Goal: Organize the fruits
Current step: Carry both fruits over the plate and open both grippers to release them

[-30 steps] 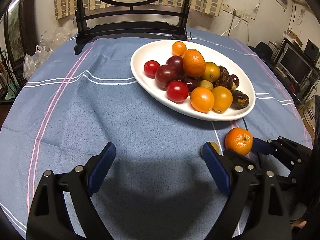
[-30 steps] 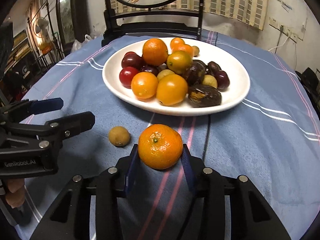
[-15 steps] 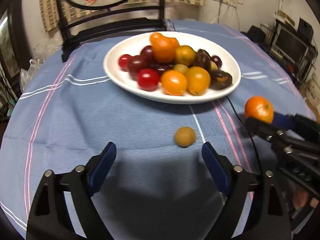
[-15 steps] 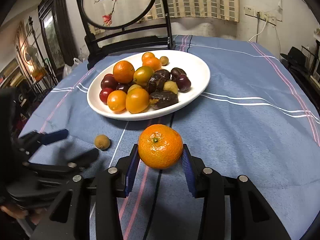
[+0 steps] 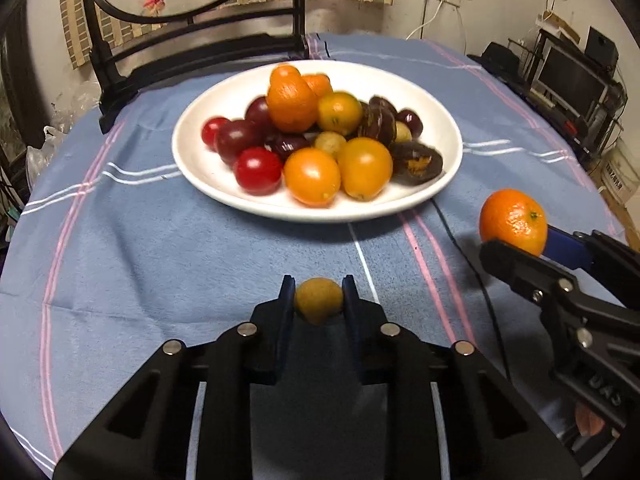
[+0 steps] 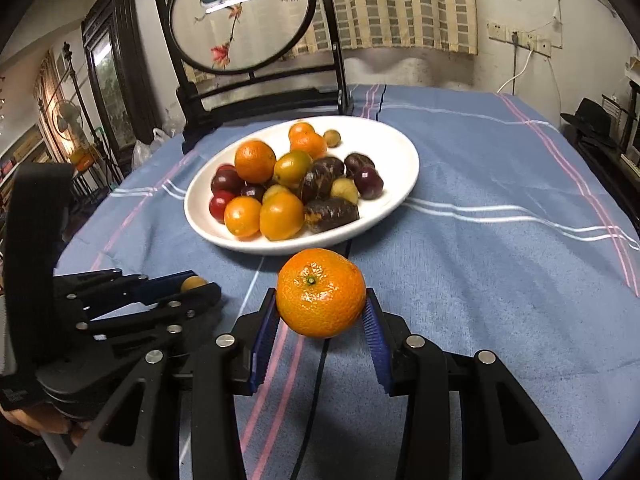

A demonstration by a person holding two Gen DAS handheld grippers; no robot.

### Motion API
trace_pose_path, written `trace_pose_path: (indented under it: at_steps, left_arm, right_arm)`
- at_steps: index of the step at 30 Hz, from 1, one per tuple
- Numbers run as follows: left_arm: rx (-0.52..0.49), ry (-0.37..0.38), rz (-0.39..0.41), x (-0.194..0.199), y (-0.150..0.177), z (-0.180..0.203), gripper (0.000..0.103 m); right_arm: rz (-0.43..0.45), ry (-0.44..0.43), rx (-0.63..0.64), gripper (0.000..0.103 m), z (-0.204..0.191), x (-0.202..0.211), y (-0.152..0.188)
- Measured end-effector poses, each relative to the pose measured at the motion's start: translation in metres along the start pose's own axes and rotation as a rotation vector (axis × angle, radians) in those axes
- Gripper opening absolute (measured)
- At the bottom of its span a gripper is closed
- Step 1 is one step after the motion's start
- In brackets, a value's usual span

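Note:
A white oval plate (image 5: pixel 436 92) (image 6: pixel 400 152) piled with several oranges, tomatoes, plums and dark fruits sits mid-table. My left gripper (image 5: pixel 318 300) is shut on a small brown-yellow round fruit (image 5: pixel 319 299), low over the blue cloth in front of the plate; it also shows in the right wrist view (image 6: pixel 193 283). My right gripper (image 6: pixel 321 312) is shut on a mandarin orange (image 6: pixel 320 292) and holds it above the cloth, right of the left gripper; the mandarin also shows in the left wrist view (image 5: pixel 513 221).
The round table carries a blue striped cloth (image 5: pixel 120 240). A black framed embroidery screen (image 6: pixel 240 20) stands at the table's far edge behind the plate. A thin black cable (image 5: pixel 460 240) lies on the cloth. Shelves with electronics (image 5: pixel 576 76) stand at right.
My left gripper has moved forward and closed on the small brown-yellow fruit, which lay loose on the cloth before. My right gripper has kept the mandarin and lifted it a little.

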State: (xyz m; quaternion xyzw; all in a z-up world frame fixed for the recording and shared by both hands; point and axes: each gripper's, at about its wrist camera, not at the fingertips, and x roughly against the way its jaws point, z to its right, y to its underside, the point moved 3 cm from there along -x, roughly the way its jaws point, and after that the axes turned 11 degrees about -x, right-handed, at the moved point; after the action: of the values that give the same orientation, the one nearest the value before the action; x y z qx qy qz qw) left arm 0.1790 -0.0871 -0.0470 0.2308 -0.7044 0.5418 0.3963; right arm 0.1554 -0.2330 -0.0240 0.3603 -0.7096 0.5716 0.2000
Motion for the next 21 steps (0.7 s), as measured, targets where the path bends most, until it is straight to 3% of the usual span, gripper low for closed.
trace_pose_path:
  at_steps: [10, 15, 20, 21]
  left_arm:
    - [0.045, -0.03, 0.109, 0.028, -0.064, -0.036, 0.023]
    - [0.088, -0.062, 0.108, 0.003, -0.098, -0.056, 0.023]
    - [0.13, -0.089, 0.062, -0.026, -0.107, -0.072, 0.023]
    - [0.141, -0.088, 0.054, -0.03, -0.107, -0.074, 0.029]
  right_arm:
    - [0.115, -0.014, 0.095, 0.042, -0.033, 0.016, -0.052]
    - [0.098, 0.003, 0.092, 0.042, -0.033, -0.024, -0.082]
    - [0.079, 0.033, 0.071, 0.043, -0.027, -0.065, -0.1]
    - [0.076, 0.039, 0.065, 0.047, -0.025, -0.069, -0.101]
